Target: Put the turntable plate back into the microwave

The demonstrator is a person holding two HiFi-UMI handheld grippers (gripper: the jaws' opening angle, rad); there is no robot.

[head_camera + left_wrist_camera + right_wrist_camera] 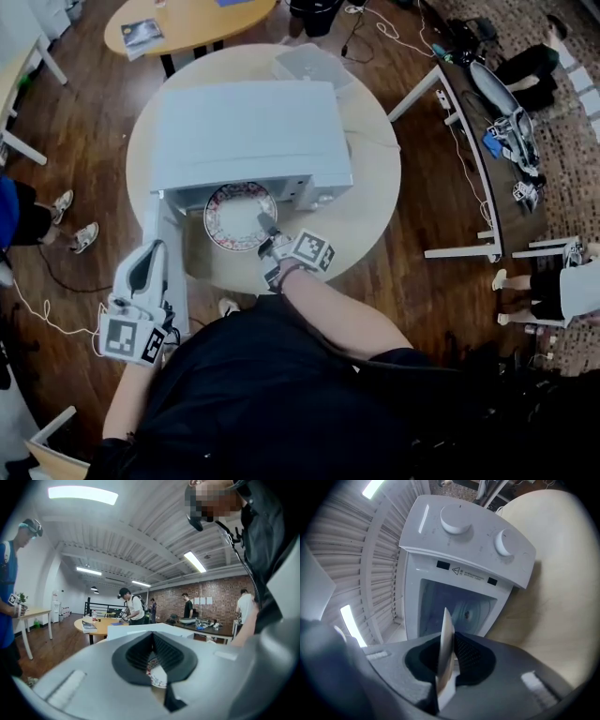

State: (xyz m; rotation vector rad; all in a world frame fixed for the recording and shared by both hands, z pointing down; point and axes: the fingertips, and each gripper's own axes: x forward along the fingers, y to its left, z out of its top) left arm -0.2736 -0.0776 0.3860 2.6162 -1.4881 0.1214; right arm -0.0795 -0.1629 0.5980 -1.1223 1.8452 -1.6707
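A white microwave [248,131] stands on a round pale table [370,197], its door [172,253] swung open to the left. The turntable plate [234,214], white with a red patterned rim, hangs level right at the open front. My right gripper [269,228] is shut on its near right edge. In the right gripper view the plate [446,639] shows edge-on between the pads [471,656], with the cavity [459,611] straight ahead. My left gripper [150,255] sits by the door's outer edge, jaws together and holding nothing. Past its tips the plate [157,674] shows.
A clear plastic bin [314,66] sits behind the microwave. A wooden table [187,23] stands beyond, a long desk [487,141] to the right. A bystander's feet [75,220] are on the floor at left. Cables trail by the table's foot.
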